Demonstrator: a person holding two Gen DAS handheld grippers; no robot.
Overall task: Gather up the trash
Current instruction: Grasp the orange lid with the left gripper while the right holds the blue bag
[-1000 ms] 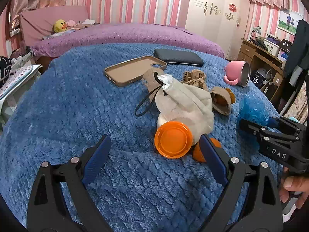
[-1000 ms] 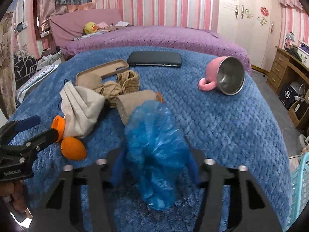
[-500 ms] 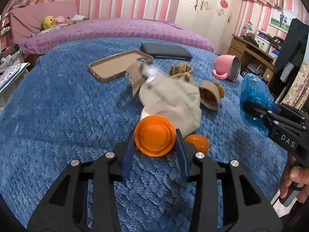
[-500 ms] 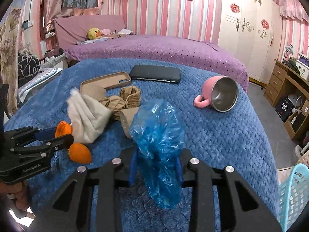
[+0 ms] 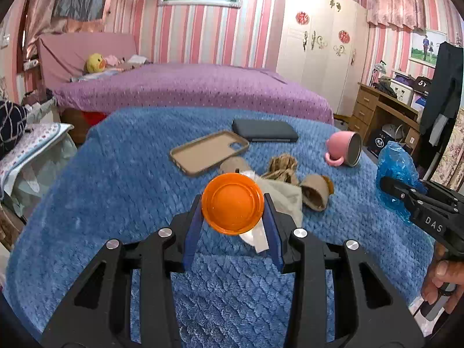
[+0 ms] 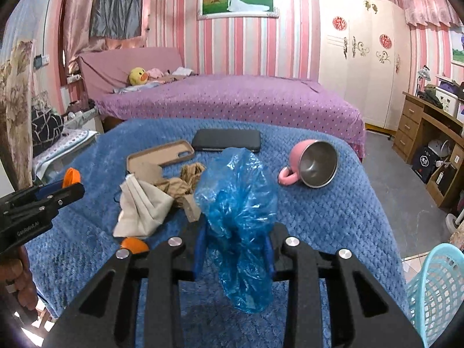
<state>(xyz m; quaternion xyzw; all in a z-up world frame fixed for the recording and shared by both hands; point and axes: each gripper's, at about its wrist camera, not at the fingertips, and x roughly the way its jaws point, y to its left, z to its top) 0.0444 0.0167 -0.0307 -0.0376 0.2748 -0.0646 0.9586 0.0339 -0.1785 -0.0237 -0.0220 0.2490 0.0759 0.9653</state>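
My left gripper (image 5: 233,213) is shut on a round orange lid (image 5: 233,203) and holds it up off the blue blanket (image 5: 116,191). A crumpled blue plastic bag (image 6: 236,200) hangs from my right gripper (image 6: 234,236), which is shut on it, also above the blanket. Still lying on the blanket are a beige cloth pouch (image 6: 142,206), crumpled brown paper (image 6: 188,177), a tipped brown paper cup (image 5: 314,195) and a second orange piece (image 6: 134,245). In the left wrist view, the right gripper and its blue bag (image 5: 395,171) show at the right edge.
A tan phone case (image 5: 208,152), a black phone (image 5: 265,134) and a tipped pink mug (image 5: 345,149) lie farther back on the blanket. A light blue mesh basket (image 6: 435,290) stands on the floor at lower right. A purple bed lies behind, a wooden desk to the right.
My left gripper closed on the orange lid and lifted it off the blanket. My right gripper tightened on the blue bag and rose with it.
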